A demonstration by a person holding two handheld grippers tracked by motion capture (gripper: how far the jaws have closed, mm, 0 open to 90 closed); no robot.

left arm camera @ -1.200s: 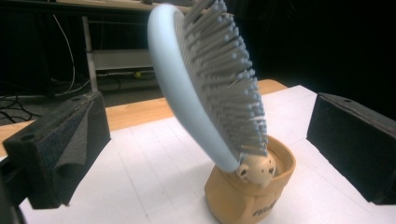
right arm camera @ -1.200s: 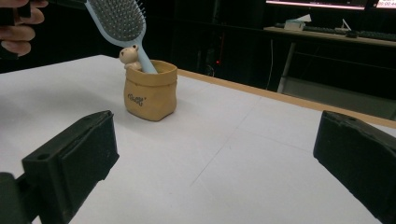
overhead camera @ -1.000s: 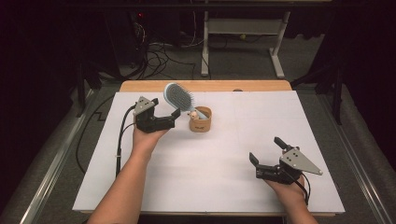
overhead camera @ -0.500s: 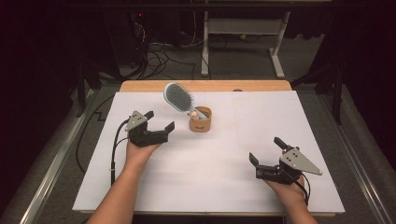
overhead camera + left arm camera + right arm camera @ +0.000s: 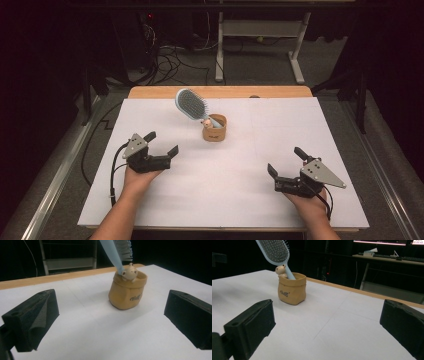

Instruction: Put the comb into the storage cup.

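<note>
Two grippers sit low in the high view, both with jaws spread wide and nothing between them. The left gripper (image 5: 159,145) is at the left of centre, near the tan holder (image 5: 214,129) but clear of it; the right gripper (image 5: 285,162) is at the lower right, well apart from it. The light-blue hairbrush (image 5: 191,104) stands handle-down in that holder (a small bear figure (image 5: 129,271) clings to its rim), head tilted toward the upper left, just above the middle of the white table (image 5: 240,165)
</note>
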